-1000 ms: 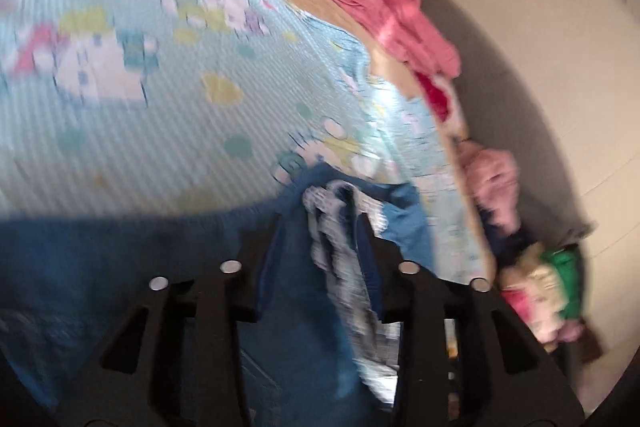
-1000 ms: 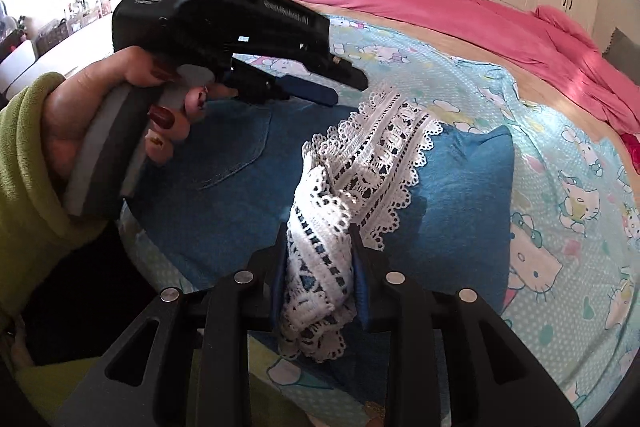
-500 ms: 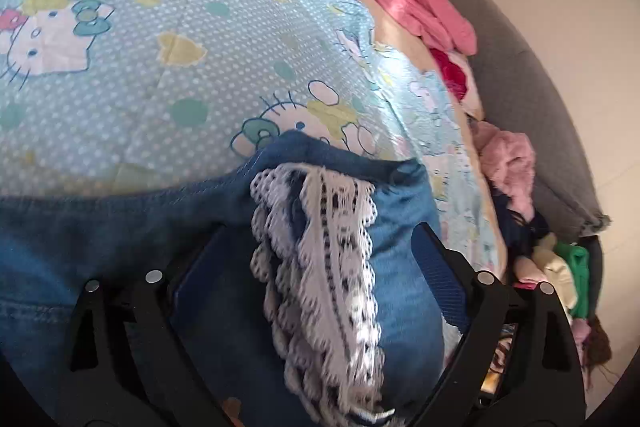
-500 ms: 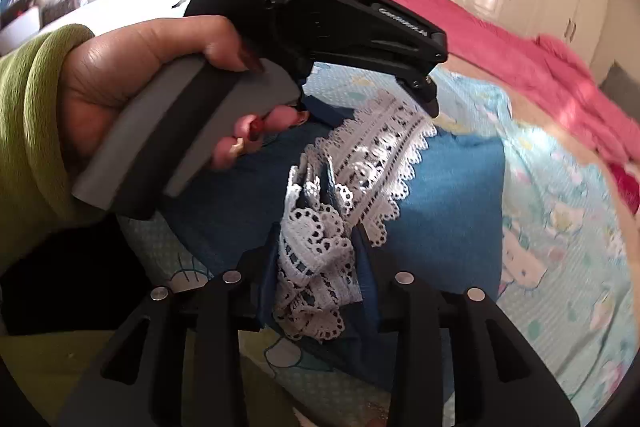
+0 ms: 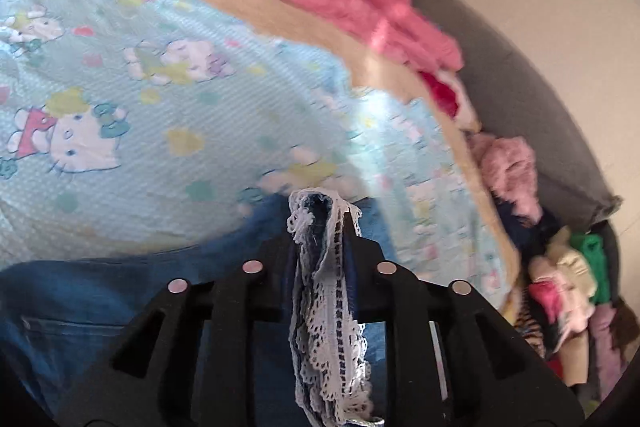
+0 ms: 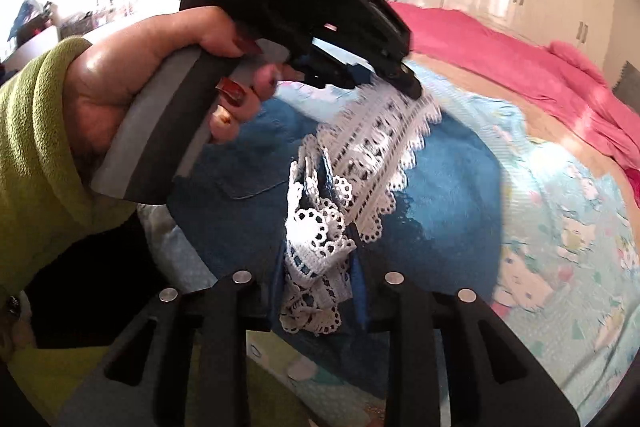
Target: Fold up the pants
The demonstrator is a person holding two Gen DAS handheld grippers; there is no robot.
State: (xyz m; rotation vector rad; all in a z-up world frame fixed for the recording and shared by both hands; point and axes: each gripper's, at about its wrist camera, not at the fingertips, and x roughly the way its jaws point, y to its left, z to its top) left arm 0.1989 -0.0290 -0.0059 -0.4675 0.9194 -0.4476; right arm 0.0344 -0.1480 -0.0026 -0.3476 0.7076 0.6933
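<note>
the left claw (image 5: 320, 227), which stood wide apart over the lace hem half a second ago, has now clamped on it, so both claws pinch the pants (image 6: 448, 195) at the cuff; the right claw (image 6: 316, 267) was already shut on its bunch of lace. the denim lies on the bed (image 5: 120, 75) (kitten-print sheet), likely ready to be lifted over for the fold.

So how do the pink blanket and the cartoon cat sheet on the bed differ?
The pink blanket is one plain colour; the cat sheet is light blue with printed cats and dots. The blanket lies rumpled along the bed's far side; the sheet lies flatter, nearer, under the denim pants. Both are spread on the bed.
</note>
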